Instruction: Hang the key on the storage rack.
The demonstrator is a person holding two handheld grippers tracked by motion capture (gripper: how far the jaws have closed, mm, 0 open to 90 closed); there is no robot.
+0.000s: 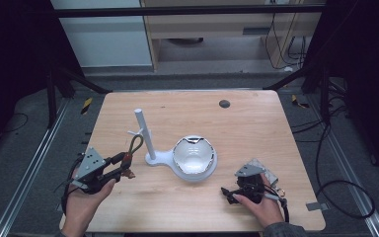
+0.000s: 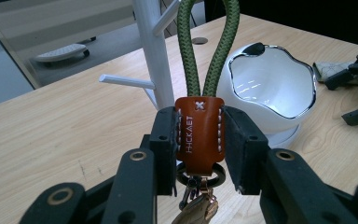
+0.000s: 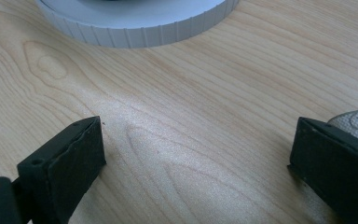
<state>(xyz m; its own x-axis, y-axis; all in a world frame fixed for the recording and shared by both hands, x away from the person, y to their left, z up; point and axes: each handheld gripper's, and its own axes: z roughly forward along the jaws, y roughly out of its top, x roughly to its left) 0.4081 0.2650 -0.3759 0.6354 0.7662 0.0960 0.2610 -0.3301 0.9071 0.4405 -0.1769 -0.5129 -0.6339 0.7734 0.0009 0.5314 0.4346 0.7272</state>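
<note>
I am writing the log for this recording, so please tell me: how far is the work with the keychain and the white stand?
Done: the left gripper is shut on the keychain at its brown leather tab, lifted.
In hand: its green loop is beside the white stand, not over any peg.
Left: probably hanging it. The right gripper rests open near the white bowl.

A light wooden table with rounded corners occupies the centre of the high view. A dark round grommet sits near its far edge. Grey carpeted floor surrounds the table. Metal rails run along the floor at lower left and lower right. Black frame struts angle in from upper left and upper right, and a dark horizontal bar crosses the top. A white panel stands at upper left of centre, beside a light wood cabinet. Black cables loop on the floor at right. Yellow-black tape marks lie near both far table corners.
</note>
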